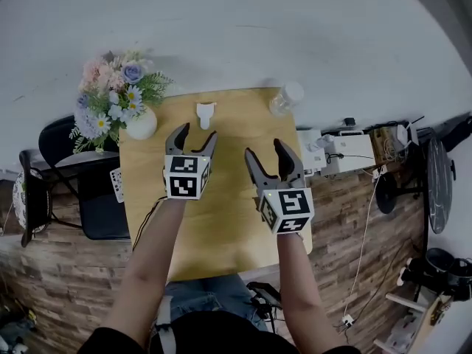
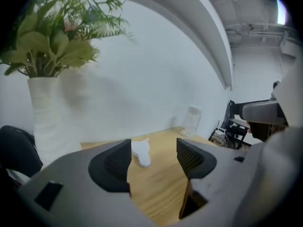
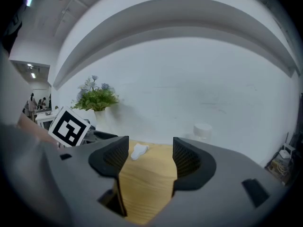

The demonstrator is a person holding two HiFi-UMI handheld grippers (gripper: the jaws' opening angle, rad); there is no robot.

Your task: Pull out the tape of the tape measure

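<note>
Left tongs (image 1: 198, 131) and right tongs (image 1: 265, 147): jaws apart, nothing between them, both held above the wooden surface (image 1: 236, 220). The surface stands against a white wall, on plank flooring. The white tape measure (image 1: 206, 114) lies near the far edge, ahead of the left tongs, between a flower vase (image 1: 140, 124) and a clear jar (image 1: 286, 98). Its long axis runs from wall to person, narrower end toward the person.

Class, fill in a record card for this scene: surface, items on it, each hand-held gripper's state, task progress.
Surface: wooden table
Items: white tape measure near far edge; flower vase, far left corner; clear bottle, far right corner
Left hand-held gripper: open, empty, short of the tape measure
Right hand-held gripper: open, empty
Task progress: tape measure untouched, tape not pulled
</note>
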